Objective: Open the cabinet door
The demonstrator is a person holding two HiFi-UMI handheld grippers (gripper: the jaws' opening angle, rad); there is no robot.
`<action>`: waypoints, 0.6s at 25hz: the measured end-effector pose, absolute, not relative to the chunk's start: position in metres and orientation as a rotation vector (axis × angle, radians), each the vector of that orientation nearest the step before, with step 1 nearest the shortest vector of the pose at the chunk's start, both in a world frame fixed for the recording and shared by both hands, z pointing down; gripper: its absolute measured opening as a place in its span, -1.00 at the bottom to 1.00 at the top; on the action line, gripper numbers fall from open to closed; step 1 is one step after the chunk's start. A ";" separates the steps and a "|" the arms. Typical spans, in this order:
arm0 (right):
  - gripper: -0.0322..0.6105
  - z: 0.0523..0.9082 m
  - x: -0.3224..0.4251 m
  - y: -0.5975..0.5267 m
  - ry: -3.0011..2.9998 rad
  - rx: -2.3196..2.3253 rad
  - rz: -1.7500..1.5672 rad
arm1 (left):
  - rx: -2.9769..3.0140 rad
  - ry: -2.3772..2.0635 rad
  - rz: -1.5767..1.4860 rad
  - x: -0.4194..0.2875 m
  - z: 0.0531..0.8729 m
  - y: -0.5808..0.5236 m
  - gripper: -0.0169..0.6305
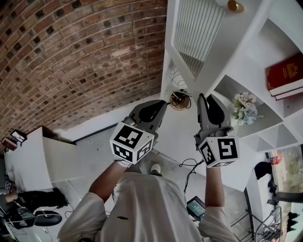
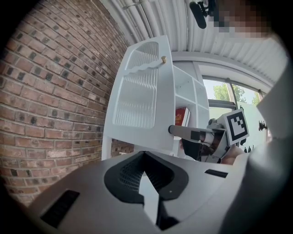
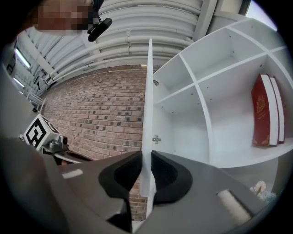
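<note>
- Head view: the white louvred cabinet door (image 1: 196,28) with a small brass knob (image 1: 235,5) stands open off the white open-shelf cabinet (image 1: 246,66), next to the red brick wall (image 1: 71,56).
- The right hand-held gripper (image 1: 202,98) is raised at the door's free edge. The left hand-held gripper (image 1: 161,103) is just beside it, on the brick-wall side.
- Two red hardback books (image 1: 285,75) sit in one compartment, with a pale flower bunch (image 1: 245,108) in a compartment near them.
- Left gripper view: the left hand-held gripper (image 2: 145,155) has its jaws pressed together at the tips.
- A thin white sliver shows further back in the gap; what it is can't be made out.
- The door's outer face (image 2: 137,91) is ahead and above. Contact with it can't be judged.
- The right hand-held gripper (image 2: 173,130) meets the door's free edge low down, well below the knob (image 2: 163,59).
- Right gripper view: the right hand-held gripper (image 3: 146,153) is pinching the door's free edge (image 3: 149,91). The door is seen edge-on, with a pad on each face.
- A metal hinge (image 3: 157,138) sits on the cabinet's inner wall beyond. The books (image 3: 263,109) stand upright at the right.
</note>
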State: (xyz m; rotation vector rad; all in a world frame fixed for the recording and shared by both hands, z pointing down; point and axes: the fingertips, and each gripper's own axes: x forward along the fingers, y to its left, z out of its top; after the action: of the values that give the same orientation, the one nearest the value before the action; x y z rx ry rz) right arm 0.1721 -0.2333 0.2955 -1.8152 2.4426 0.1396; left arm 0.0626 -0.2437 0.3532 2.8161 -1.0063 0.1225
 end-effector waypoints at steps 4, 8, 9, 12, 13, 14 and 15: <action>-0.67 0.295 0.164 -0.231 2.472 -1.782 0.154 | 2.825 -1.014 0.114 0.063 0.350 -0.240 -0.92; -0.66 0.295 0.153 -0.228 2.497 -1.750 0.164 | 2.826 -1.029 0.117 0.059 0.351 -0.236 -0.92; -0.66 0.295 0.150 -0.228 2.502 -1.741 0.166 | 2.821 -1.036 0.121 0.056 0.352 -0.235 -0.92; -0.66 0.295 0.140 -0.226 2.525 -1.701 0.163 | 2.801 -1.064 0.129 0.047 0.356 -0.235 -0.92; -0.65 0.295 0.137 -0.225 2.532 -1.685 0.160 | 2.795 -1.076 0.126 0.044 0.356 -0.235 -0.92; -0.65 0.295 0.134 -0.225 2.537 -1.671 0.158 | 2.790 -1.088 0.121 0.041 0.355 -0.235 -0.92; -0.65 0.295 0.131 -0.224 2.541 -1.660 0.157 | 2.786 -1.099 0.115 0.038 0.354 -0.234 -0.92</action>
State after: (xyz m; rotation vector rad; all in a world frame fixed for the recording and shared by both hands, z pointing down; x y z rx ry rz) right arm 0.1312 -0.2244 0.2946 -1.6599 2.5413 0.1567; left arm 0.0382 -0.2343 0.3543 2.7863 -1.0992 0.1151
